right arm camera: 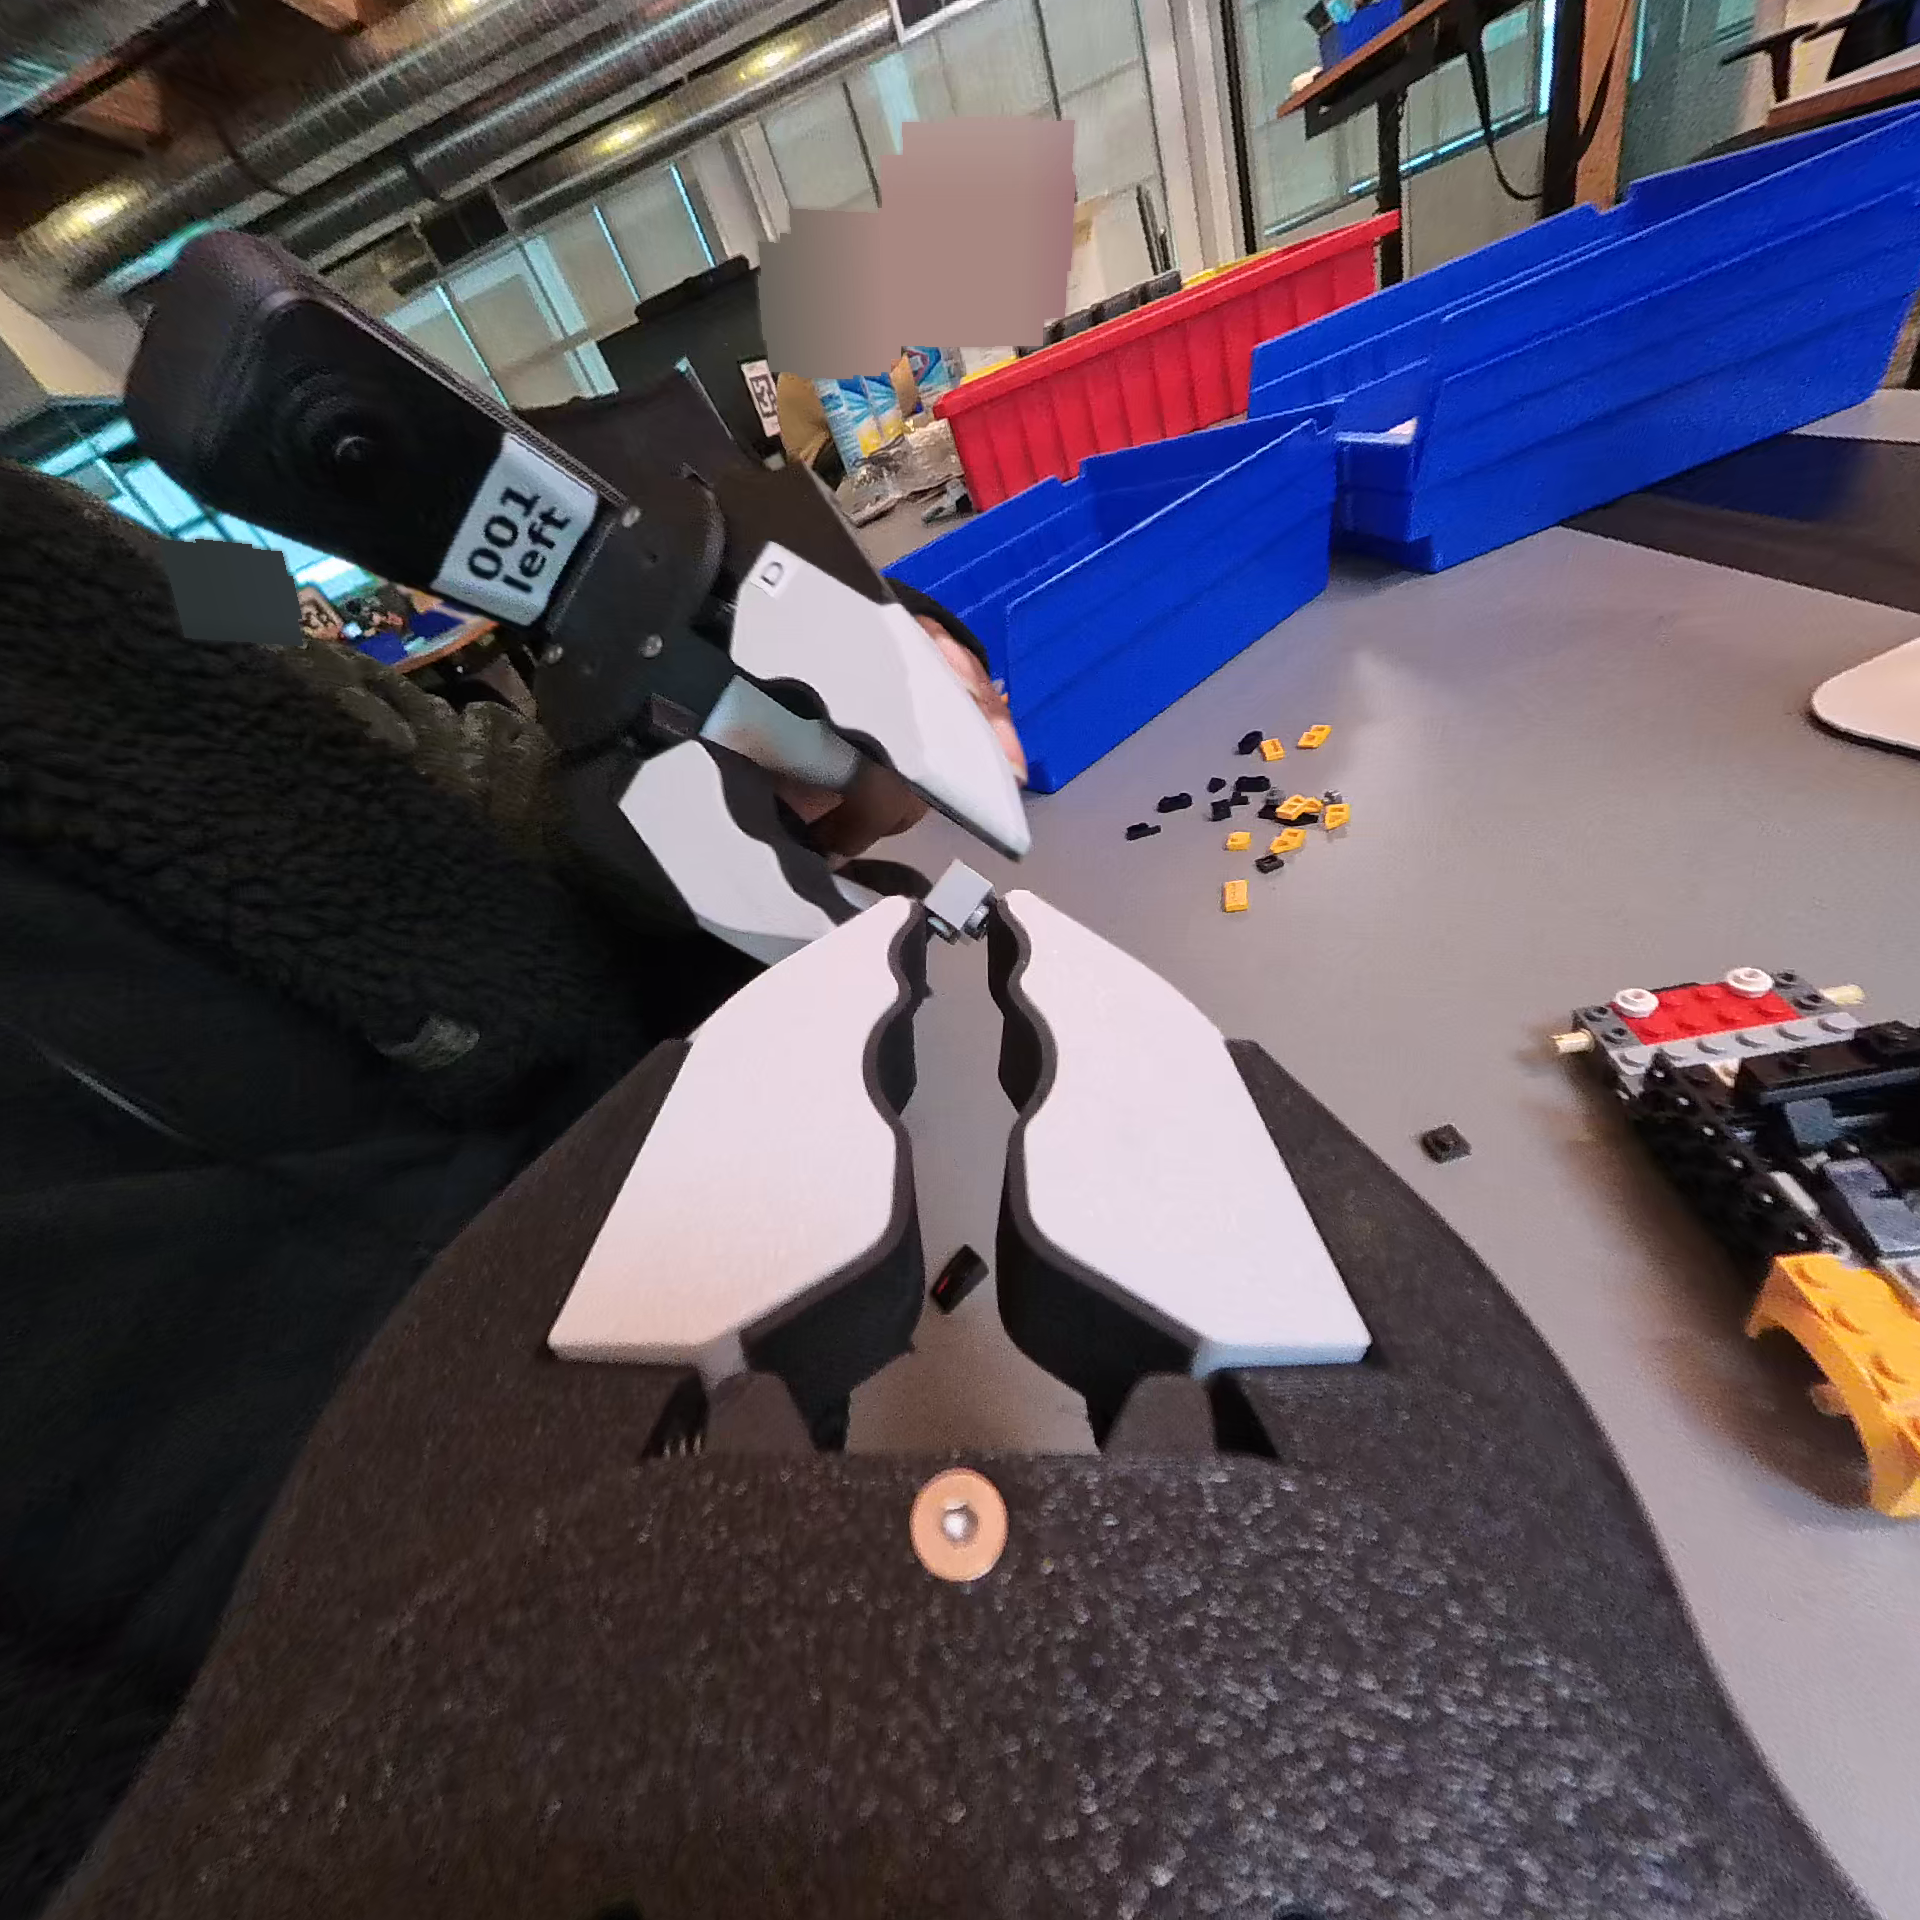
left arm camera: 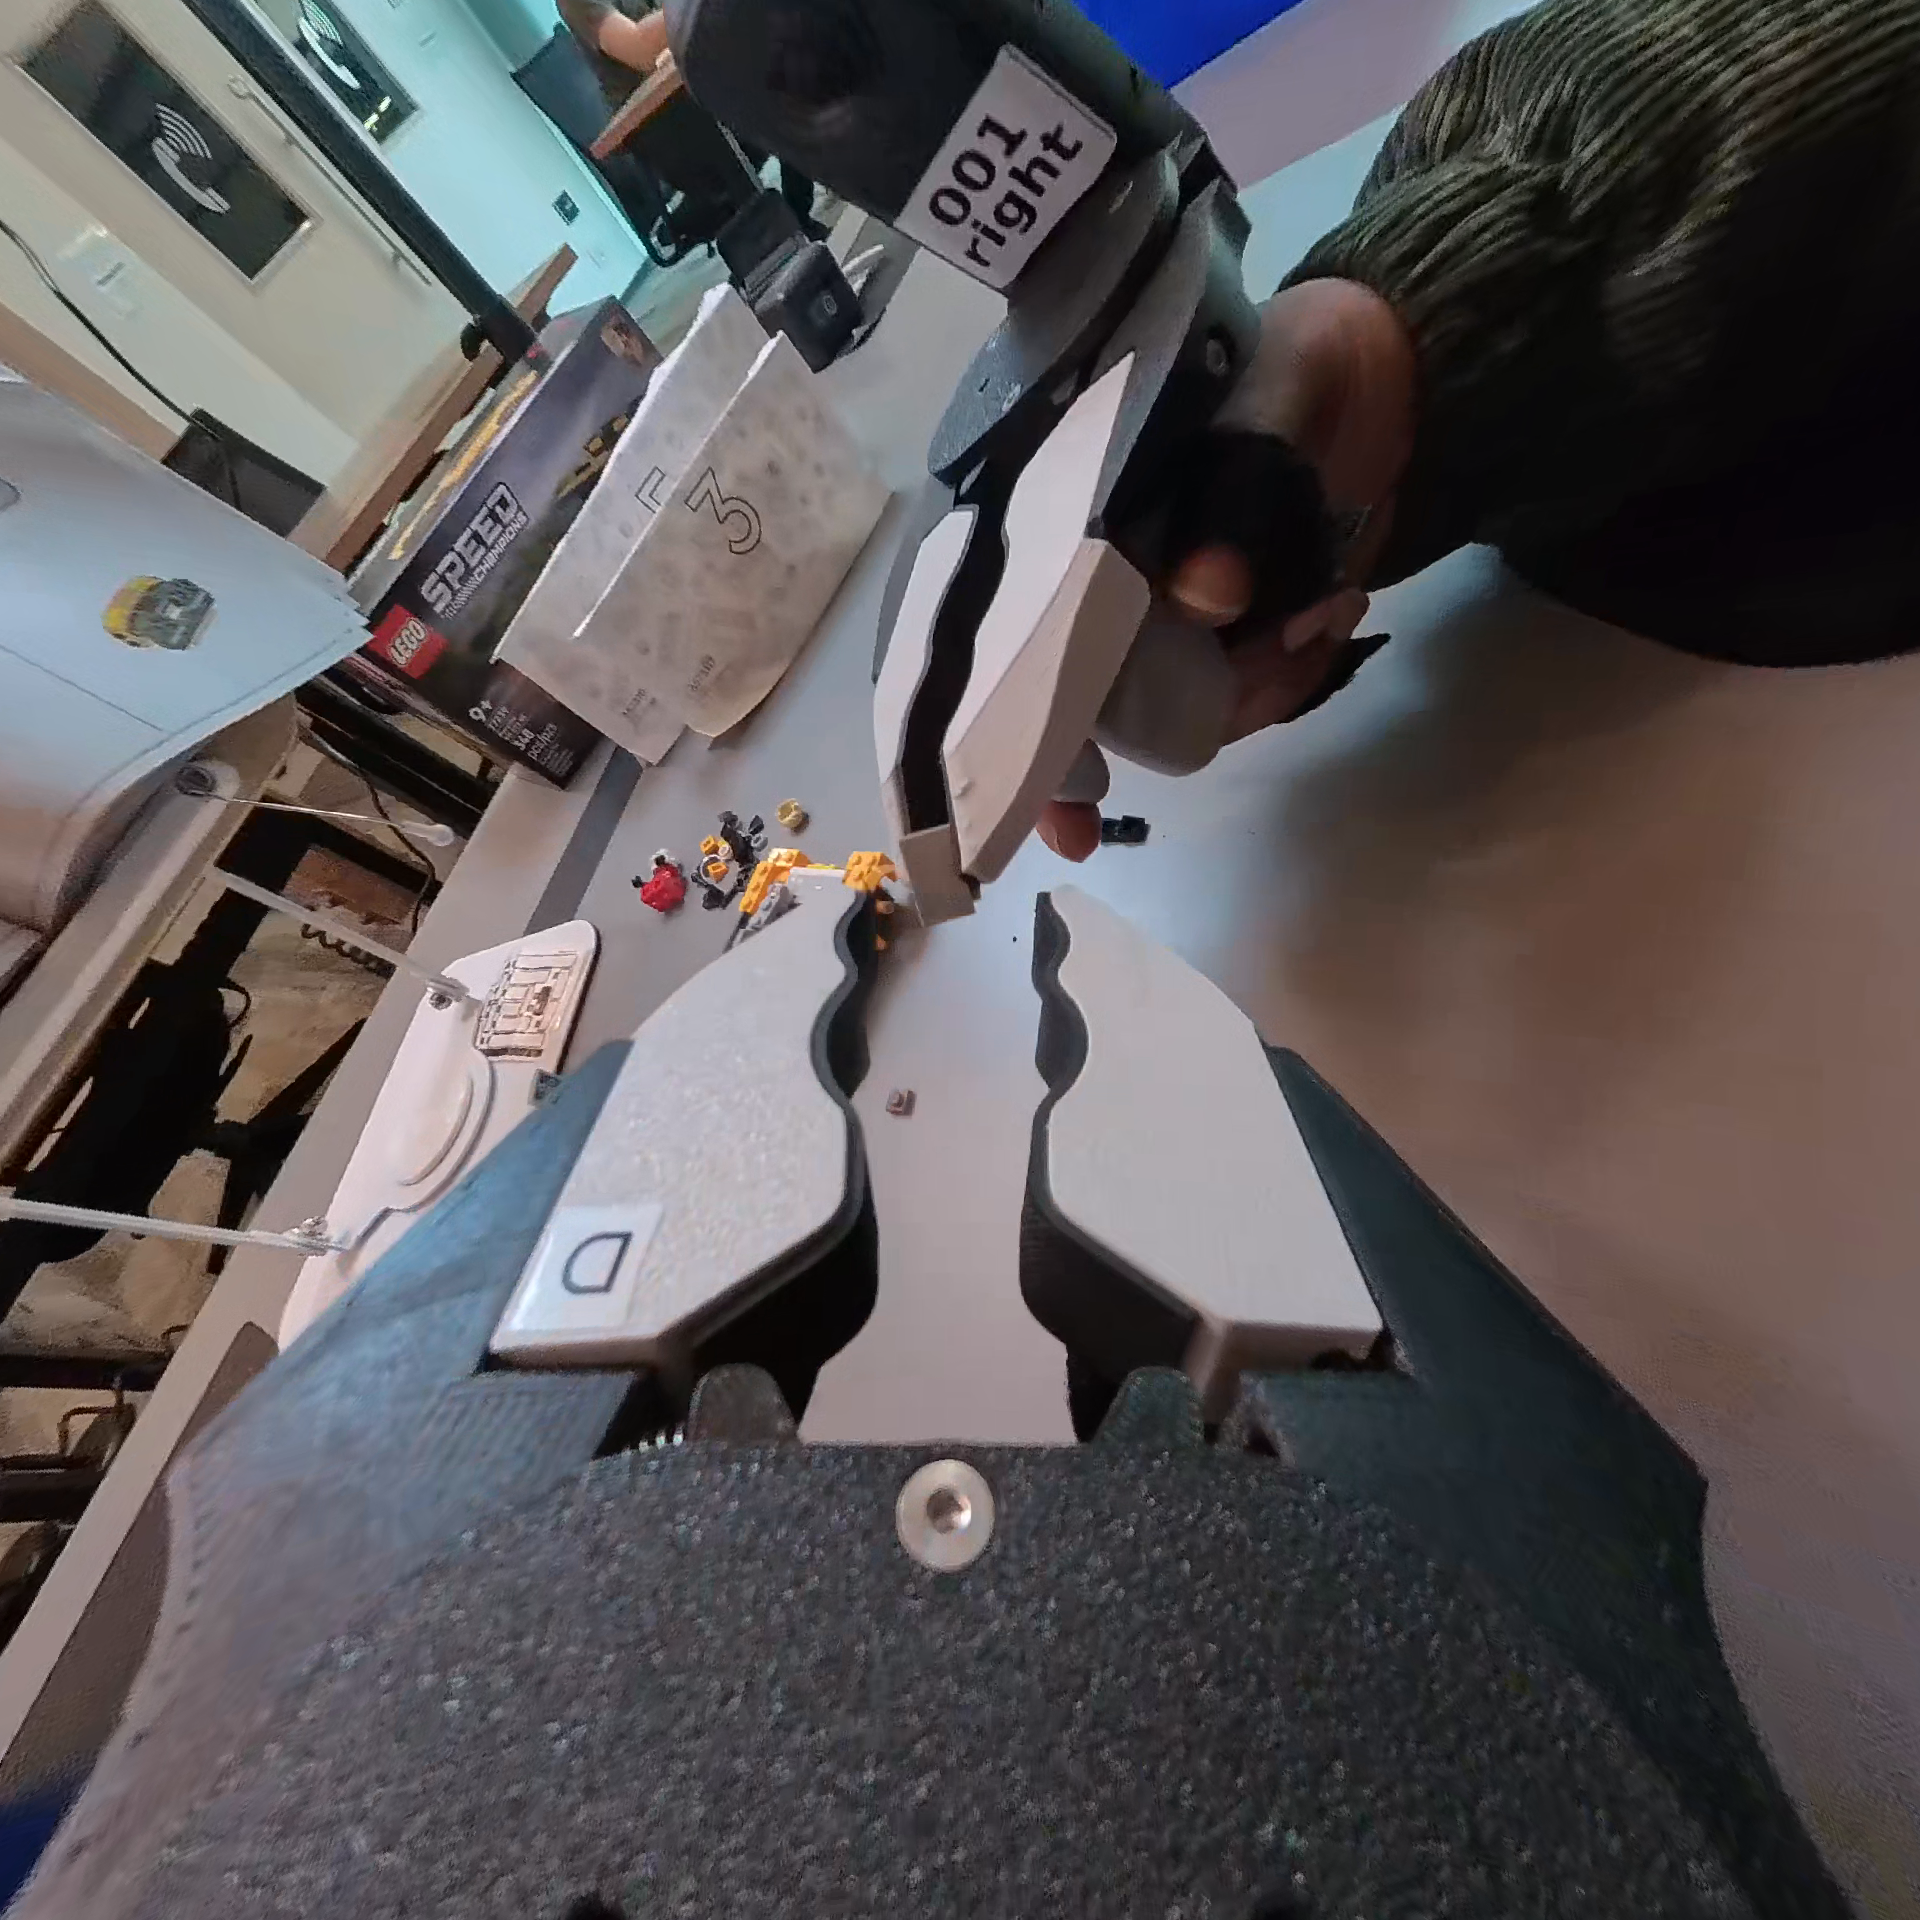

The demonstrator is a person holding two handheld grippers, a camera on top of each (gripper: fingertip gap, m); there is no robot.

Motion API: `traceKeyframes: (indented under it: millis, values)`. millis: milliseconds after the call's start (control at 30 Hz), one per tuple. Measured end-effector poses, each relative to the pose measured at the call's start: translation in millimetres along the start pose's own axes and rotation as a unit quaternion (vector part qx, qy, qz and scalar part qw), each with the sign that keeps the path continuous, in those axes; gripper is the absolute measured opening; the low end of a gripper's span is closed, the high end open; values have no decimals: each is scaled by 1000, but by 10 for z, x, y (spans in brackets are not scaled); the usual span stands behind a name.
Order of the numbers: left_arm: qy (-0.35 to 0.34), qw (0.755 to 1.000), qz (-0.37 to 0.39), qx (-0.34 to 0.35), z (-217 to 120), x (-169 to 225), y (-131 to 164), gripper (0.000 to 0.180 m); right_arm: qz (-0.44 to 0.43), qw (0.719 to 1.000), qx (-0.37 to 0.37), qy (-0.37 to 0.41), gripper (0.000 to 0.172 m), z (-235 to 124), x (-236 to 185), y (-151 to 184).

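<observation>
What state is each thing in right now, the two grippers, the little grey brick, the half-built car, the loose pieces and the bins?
Left gripper: open, nothing between its fingers.
Right gripper: shut on the grey brick.
Grey brick: pinched at the right gripper's fingertips, off the table.
Brick car: partly built, lying on the grey table.
Loose pieces: scattered flat on the table.
Blue bins: tilted against each other.
Red bin: upright behind them.

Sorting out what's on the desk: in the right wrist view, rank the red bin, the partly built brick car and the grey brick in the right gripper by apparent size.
1. Red bin
2. Partly built brick car, though nearer the camera, so its rank against the bin is unsure
3. Grey brick, clearly smallest
</observation>
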State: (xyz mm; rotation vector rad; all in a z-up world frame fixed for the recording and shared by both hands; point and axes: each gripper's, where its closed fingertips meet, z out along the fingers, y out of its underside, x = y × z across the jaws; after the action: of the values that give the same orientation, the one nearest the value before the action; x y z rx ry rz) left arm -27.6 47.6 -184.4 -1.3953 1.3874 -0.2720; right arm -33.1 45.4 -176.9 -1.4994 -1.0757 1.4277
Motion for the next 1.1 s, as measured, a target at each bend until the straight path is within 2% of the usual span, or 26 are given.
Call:
traceKeyframes:
  millis: [100,233,367,433,500,567,667,767,867,1000,1100]
  values:
    - [13,1000,-10,1,7,55,6,16,-15,1000,-16,-4,11,28,-37,51]
    - [19,1000,-2,4,-62,77,-6,12,-21,999,-18,-19,14,25,-90,45]
    - [13,998,-58,15,-213,-68,24,12,-31,999,-12,-1,17,-76,0,-13]
    - [-32,997,-77,3,-405,-292,81,12,-51,997,-36,37,18,-138,139,33]
    - [-114,989,-95,-18,-746,-645,163,12,-84,989,-96,78,20,-192,284,183]
    - [-170,971,-161,-58,-1126,-957,396,12,-128,972,-164,107,20,-238,395,364]
    - [-246,925,-271,-107,-1703,-1304,908,12,-171,945,-255,117,22,-274,466,634]
    - [-270,879,-365,-143,-2092,-1365,1390,13,-182,924,-317,113,25,-280,484,885]
    - [-276,844,-426,-171,-2291,-1290,1755,13,-192,913,-338,121,26,-263,525,978]
    - [-282,828,-447,-188,-2360,-1206,1943,22,-195,905,-357,128,26,-250,576,1048]
    - [-310,830,-430,-173,-2408,-1275,1886,27,-198,902,-361,127,26,-233,576,1067]
